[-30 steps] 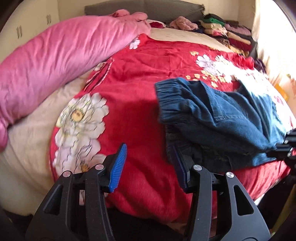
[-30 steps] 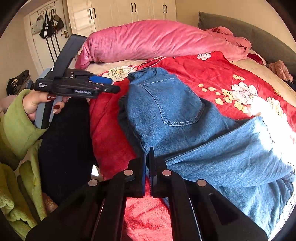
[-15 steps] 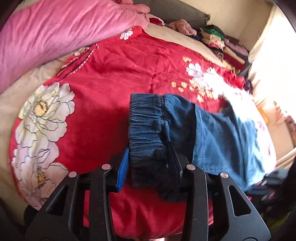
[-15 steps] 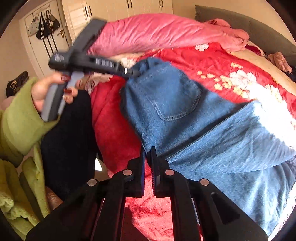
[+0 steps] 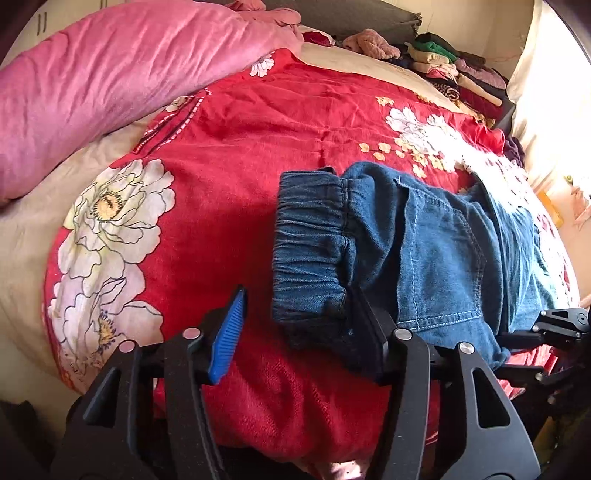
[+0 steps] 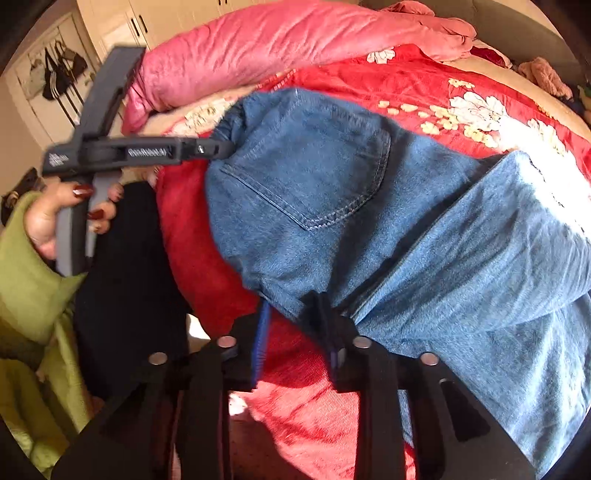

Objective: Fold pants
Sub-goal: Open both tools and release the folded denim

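Blue denim pants (image 5: 424, 240) lie folded on the red flowered bedspread (image 5: 258, 147), with the elastic waistband (image 5: 310, 236) to the left. My left gripper (image 5: 295, 328) is at the waistband's near corner. Its jaws are opening; the corner rests against the right finger and the blue pad stands clear of it. In the right wrist view the back pocket (image 6: 314, 177) faces up. My right gripper (image 6: 291, 328) sits at the pants' near edge (image 6: 280, 291), its jaws opening, with the cloth draped over the right finger and not pinched. The left gripper (image 6: 207, 147) touches the waistband there.
A big pink duvet (image 5: 110, 74) lies along the far left of the bed. Stacked folded clothes (image 5: 450, 70) sit at the far right corner. A person's hand in a green sleeve (image 6: 33, 266) holds the left gripper beside the bed edge. Cupboards (image 6: 122, 22) stand behind.
The left gripper moved from bare bedspread onto the waistband corner, narrowed around it, then spread wider. The right gripper's shut jaws have come apart at the pants' edge.
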Demonstrator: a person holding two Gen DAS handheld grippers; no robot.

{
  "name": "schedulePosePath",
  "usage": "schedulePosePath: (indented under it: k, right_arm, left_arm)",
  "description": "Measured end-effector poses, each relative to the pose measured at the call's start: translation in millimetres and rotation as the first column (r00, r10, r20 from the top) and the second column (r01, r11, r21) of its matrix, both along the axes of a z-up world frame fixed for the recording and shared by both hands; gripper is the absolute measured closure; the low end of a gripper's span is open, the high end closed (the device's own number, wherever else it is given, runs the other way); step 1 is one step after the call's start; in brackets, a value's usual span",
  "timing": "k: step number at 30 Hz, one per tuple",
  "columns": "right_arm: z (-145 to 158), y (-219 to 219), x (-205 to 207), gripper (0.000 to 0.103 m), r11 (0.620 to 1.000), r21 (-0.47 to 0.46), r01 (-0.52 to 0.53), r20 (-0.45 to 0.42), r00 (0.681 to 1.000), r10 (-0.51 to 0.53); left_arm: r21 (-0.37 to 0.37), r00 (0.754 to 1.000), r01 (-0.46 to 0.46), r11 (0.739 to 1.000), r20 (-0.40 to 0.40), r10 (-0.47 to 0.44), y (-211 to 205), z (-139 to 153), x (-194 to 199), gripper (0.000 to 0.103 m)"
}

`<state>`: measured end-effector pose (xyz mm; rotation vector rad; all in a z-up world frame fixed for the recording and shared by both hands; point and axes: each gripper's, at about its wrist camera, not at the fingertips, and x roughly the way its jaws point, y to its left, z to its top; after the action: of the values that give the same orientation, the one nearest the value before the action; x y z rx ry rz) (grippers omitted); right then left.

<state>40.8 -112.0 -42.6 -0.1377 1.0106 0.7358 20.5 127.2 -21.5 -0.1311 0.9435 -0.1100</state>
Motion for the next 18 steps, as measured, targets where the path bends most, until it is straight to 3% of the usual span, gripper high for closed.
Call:
schedulePosePath:
  k: [7, 13, 18]
  right_arm:
    - [39.7, -47.3, -7.5, 0.051, 0.990, 0.100, 0.102, 0.096, 0.989, -0.112]
    - [54.7, -93.4, 19.2, 0.041, 0.941, 0.095, 0.324, 0.123, 0.935, -0.334]
    - [60.1, -124.3, 62.0, 0.029, 0.875, 0.111, 0.472, 0.091, 0.872, -0.482]
  left_arm:
    - [0.085, 0.994, -0.042, 0.996, 0.107, 0.033, -4.3, 39.3, -20.4, 0.046]
    - [0.046, 0.983, 0.084, 0.995, 0.160, -0.091, -47.4, 63.0, -20.5, 0.038]
    - [-0.008, 0.966, 0.226, 0.974, 0.130, -0.223, -101.1, 51.9, -7.8, 0.036]
